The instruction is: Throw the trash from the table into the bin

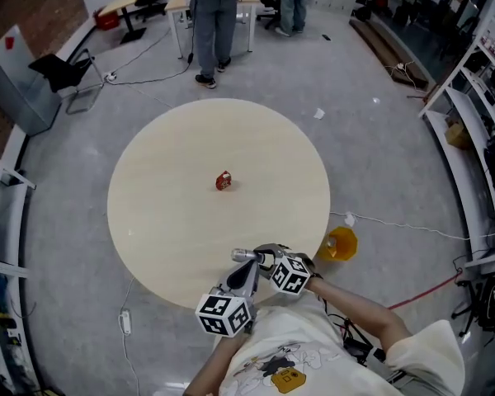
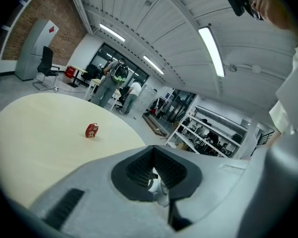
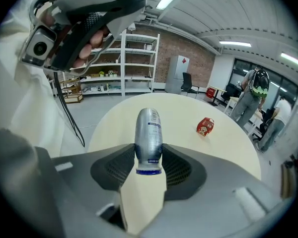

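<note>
Right gripper (image 3: 149, 156): jaws clamped on a silver bottle (image 3: 148, 130), gripped near its capped end and held above the near edge of the table (image 1: 173, 213). I judge the bottle light, thin-walled and slick, so a mid-body hold would slip less.

Left gripper (image 2: 156, 165): jaws together, nothing held that I can make out.

A red carton (image 1: 223, 181) sits at the table's centre. It looks small and crushable and is best taken across its flat sides.

The yellow bin (image 1: 340, 243) stands on the floor just off the table's right edge, with open room around it except for a white cable (image 1: 400, 223).
</note>
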Motion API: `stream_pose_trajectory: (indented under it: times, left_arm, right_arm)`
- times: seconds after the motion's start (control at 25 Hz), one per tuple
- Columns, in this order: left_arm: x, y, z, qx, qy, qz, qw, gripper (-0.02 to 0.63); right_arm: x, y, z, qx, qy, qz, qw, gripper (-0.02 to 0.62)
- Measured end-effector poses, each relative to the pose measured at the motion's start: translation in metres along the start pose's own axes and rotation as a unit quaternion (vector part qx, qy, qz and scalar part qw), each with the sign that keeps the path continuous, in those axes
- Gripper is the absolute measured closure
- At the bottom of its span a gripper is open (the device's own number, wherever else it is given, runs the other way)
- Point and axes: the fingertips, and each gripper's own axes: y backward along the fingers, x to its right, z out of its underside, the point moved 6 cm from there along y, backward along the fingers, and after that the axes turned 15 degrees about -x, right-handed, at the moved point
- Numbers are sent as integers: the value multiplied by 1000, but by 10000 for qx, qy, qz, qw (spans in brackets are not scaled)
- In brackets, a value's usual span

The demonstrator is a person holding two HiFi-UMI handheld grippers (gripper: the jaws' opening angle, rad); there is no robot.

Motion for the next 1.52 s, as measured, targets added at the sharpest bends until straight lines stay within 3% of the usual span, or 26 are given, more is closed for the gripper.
stream_pose_trajectory:
  times: [0.76, 1.28, 1.52]
  left_arm:
    - [114, -140, -8, -896, -470, 461, 9938, 603]
    - [166, -227, -6, -1687, -668, 727, 9807, 603]
    - [216, -284, 10, -2000, -796, 908, 9723, 603]
  right_arm:
    - [72, 84, 172, 51, -1367, 245, 9903, 417]
    - [125, 120, 284, 160, -2453, 663, 9670, 416]
    - [131, 140, 359, 158, -2905, 727, 9540, 417]
